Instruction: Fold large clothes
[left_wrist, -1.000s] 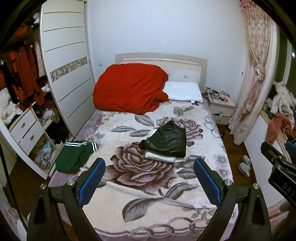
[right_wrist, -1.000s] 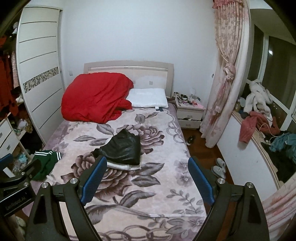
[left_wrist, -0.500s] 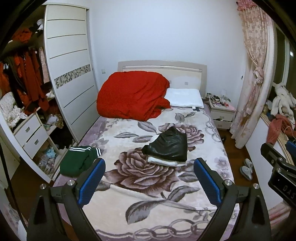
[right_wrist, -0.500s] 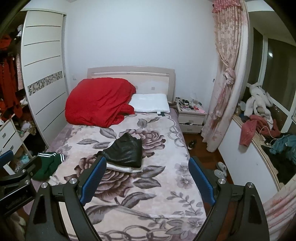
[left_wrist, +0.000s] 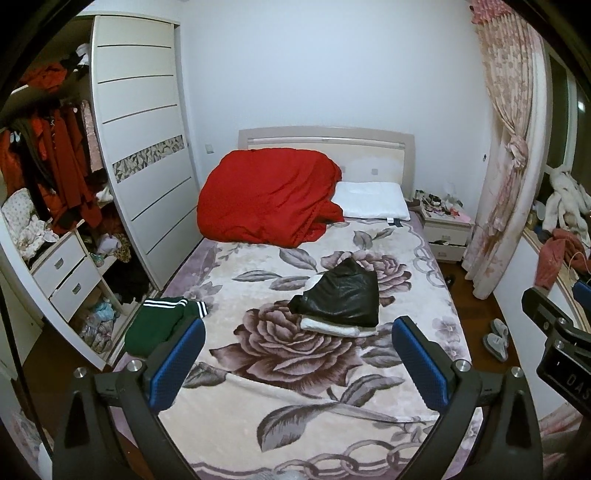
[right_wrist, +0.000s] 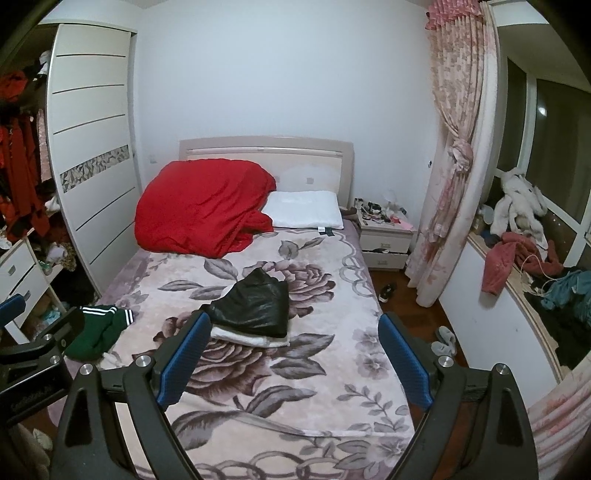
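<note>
A folded black garment (left_wrist: 341, 295) lies on a folded white one (left_wrist: 332, 326) in the middle of the bed, also in the right wrist view (right_wrist: 255, 306). A crumpled green garment with white stripes (left_wrist: 159, 321) lies at the bed's left edge, also in the right wrist view (right_wrist: 99, 330). My left gripper (left_wrist: 295, 354) is open and empty, held above the foot of the bed, well back from the clothes. My right gripper (right_wrist: 295, 350) is open and empty, beside it on the right.
The bed has a floral blanket (left_wrist: 295, 387). A red duvet (left_wrist: 269, 199) and white pillow (left_wrist: 369, 203) lie at its head. An open wardrobe (left_wrist: 55, 184) stands left, a nightstand (left_wrist: 447, 232) and curtain (left_wrist: 506, 147) right. Slippers (left_wrist: 496, 334) lie on the floor. Clothes (right_wrist: 517, 258) pile on the window ledge.
Both grippers have drawn back and up from the bed, so more of the room and the bed's foot shows. Nothing on the bed has moved.
</note>
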